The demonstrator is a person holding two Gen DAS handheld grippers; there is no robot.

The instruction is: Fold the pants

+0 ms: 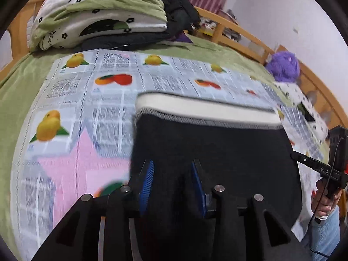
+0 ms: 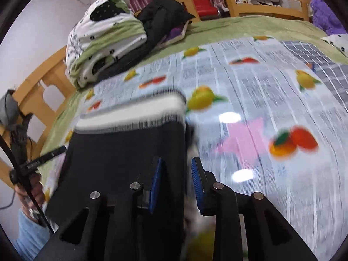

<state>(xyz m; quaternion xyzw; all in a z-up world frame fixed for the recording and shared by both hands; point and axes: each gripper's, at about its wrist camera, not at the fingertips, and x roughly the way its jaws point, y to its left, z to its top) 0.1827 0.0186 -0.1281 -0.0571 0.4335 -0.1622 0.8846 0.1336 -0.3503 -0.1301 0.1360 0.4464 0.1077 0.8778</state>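
The black pants (image 1: 213, 150) with a white and grey waistband (image 1: 204, 108) hang stretched between both grippers above the fruit-print sheet (image 1: 87, 100). My left gripper (image 1: 173, 174) is shut on the pants' left part, blue pads (image 1: 148, 180) pressing the cloth. In the right wrist view the pants (image 2: 124, 152) fill the left side, waistband (image 2: 132, 111) on top. My right gripper (image 2: 177, 176) is shut on the pants' right edge. The right gripper also shows in the left wrist view (image 1: 315, 165), its jaws hidden.
Folded quilts (image 1: 97, 15) and a black jacket (image 1: 180, 13) lie at the head of the bed. A purple plush toy (image 1: 282, 65) sits by the wooden bed rail (image 1: 243, 34). A green blanket (image 2: 239, 26) lies under the sheet (image 2: 261, 91).
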